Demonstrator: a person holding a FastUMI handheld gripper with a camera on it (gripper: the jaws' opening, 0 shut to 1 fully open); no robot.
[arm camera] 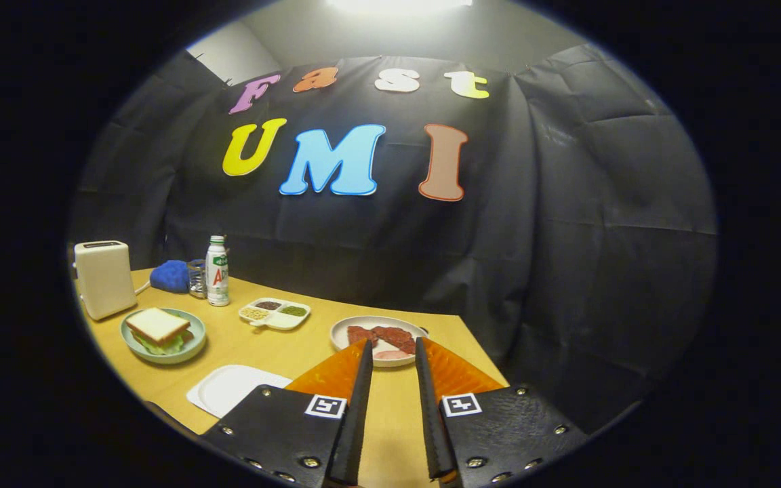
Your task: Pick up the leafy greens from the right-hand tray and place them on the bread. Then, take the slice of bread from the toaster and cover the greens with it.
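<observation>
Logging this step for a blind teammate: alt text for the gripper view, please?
Sandwich with greens under a top bread slice sits on a green plate beside the toaster. The hand-held gripper is open and empty above the table, fingers toward a plate of meat.

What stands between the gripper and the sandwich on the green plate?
Nothing visible does. The gripper is open and holds nothing; its fingers reach toward the meat plate. The sandwich, with greens under its top bread, sits on the green plate off to the left beside the toaster, across bare table.
</observation>
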